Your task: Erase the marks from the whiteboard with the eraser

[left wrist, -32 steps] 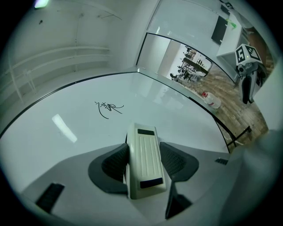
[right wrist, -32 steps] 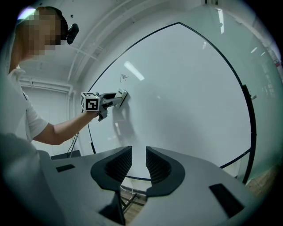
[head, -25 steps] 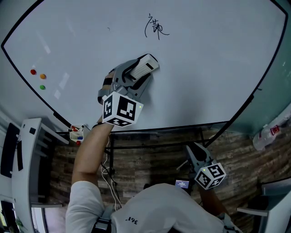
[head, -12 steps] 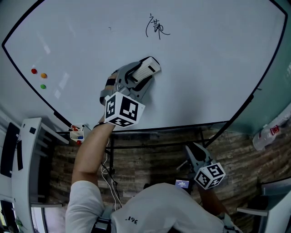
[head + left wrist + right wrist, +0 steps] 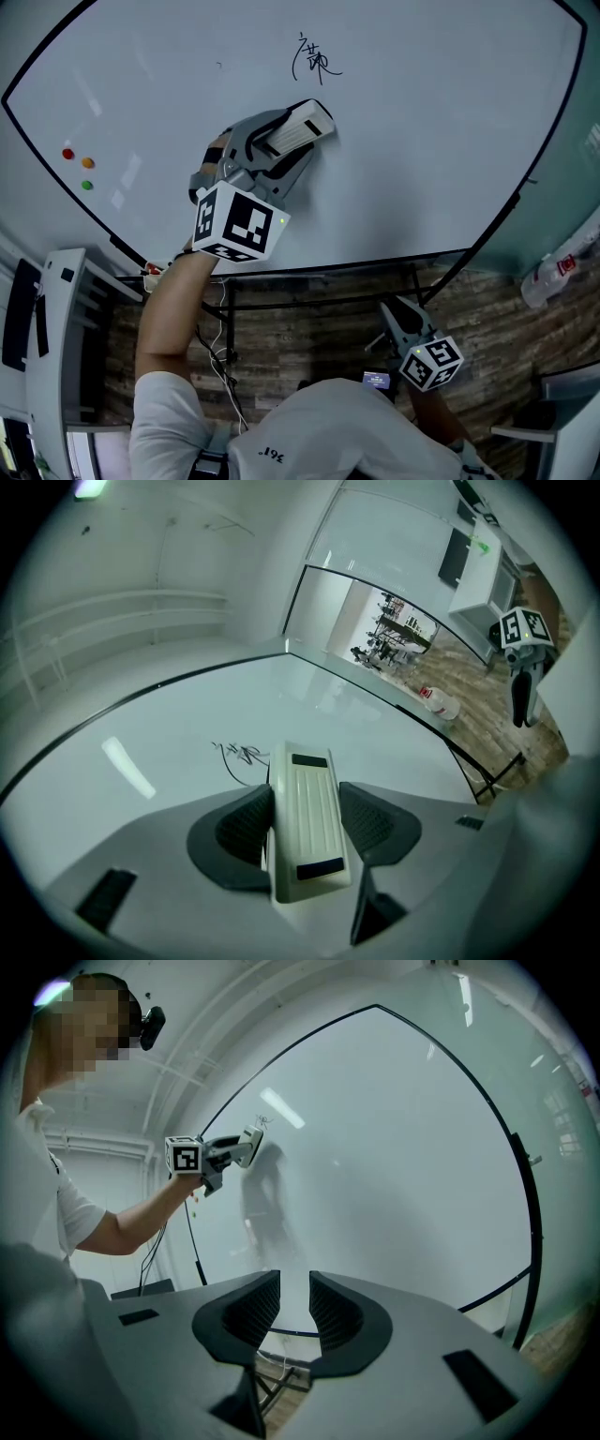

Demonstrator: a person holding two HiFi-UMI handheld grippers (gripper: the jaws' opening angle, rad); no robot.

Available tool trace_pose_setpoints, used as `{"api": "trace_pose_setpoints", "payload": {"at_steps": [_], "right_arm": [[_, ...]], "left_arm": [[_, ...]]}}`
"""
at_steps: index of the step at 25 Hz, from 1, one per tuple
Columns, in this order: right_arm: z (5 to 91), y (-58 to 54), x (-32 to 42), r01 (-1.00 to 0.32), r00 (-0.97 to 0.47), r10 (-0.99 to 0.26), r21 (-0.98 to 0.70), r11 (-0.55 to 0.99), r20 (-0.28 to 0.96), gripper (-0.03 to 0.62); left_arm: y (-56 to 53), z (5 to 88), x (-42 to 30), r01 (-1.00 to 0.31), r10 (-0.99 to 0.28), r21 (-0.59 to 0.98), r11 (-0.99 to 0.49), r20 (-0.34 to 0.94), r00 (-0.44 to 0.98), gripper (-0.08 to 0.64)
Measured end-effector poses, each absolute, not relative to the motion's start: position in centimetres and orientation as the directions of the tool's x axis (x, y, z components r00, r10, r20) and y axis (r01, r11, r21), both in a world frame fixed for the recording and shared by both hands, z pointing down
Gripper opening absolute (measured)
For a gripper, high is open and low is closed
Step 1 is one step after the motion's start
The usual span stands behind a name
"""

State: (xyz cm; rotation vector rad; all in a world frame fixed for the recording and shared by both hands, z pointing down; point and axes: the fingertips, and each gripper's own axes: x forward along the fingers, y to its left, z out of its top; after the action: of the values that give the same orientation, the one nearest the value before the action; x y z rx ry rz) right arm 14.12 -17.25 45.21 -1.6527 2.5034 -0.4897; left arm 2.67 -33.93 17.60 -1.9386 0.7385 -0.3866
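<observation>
Here left tool [image 5: 292, 142] grips eraser [image 5: 302, 126] against glossy whiteboard [image 5: 441, 141]; right tool [image 5: 292, 1303] narrowly parted, empty.

Glossy smooth whiteboard [image 5: 422, 141], ribbed cream plastic eraser [image 5: 307, 817], rough-looking floor [image 5: 300, 342], perhaps wood planks

Wht ribbed eraser [image 5: 302, 125] in L tongs [image 5: 307, 806], just below blk marks [image 5: 315, 60] on whiteboard [image 5: 431, 131].

A small round red dot [image 5: 67, 153], an orange dot [image 5: 87, 162] and a green dot [image 5: 86, 185] sit close together on the left. A see-through plastic bottle with a red label [image 5: 553, 272] lies far right. Thin black cords [image 5: 217, 361] hang over the brown wooden floor [image 5: 309, 347], near a white cabinet [image 5: 56, 328].
</observation>
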Motion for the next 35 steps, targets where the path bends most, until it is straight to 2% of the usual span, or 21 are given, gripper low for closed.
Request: {"api": "trace_pose_setpoints", "payload": {"at_steps": [7, 16, 35], "right_arm": [[45.3, -17.0, 14.7, -0.879, -0.395, -0.915, -0.324, 0.350, 0.082, 0.112], [45.7, -16.8, 16.2, -0.883, -0.376, -0.923, -0.335, 0.330, 0.081, 0.113], [46.1, -17.8, 16.1, -0.873, -0.401, -0.912, -0.339, 0.351, 0.088, 0.112]], "left_arm": [[-34.8, 9.6, 4.3, -0.288, -0.648, -0.931, -0.222, -0.080, 0.757, 0.236], [-34.2, 3.3, 6.0, -0.259, -0.630, -0.947, -0.189, -0.086, 0.772, 0.236], [-35.6, -0.2, 6.6, -0.196, -0.687, -0.966, -0.170, -0.026, 0.726, 0.236]]}}
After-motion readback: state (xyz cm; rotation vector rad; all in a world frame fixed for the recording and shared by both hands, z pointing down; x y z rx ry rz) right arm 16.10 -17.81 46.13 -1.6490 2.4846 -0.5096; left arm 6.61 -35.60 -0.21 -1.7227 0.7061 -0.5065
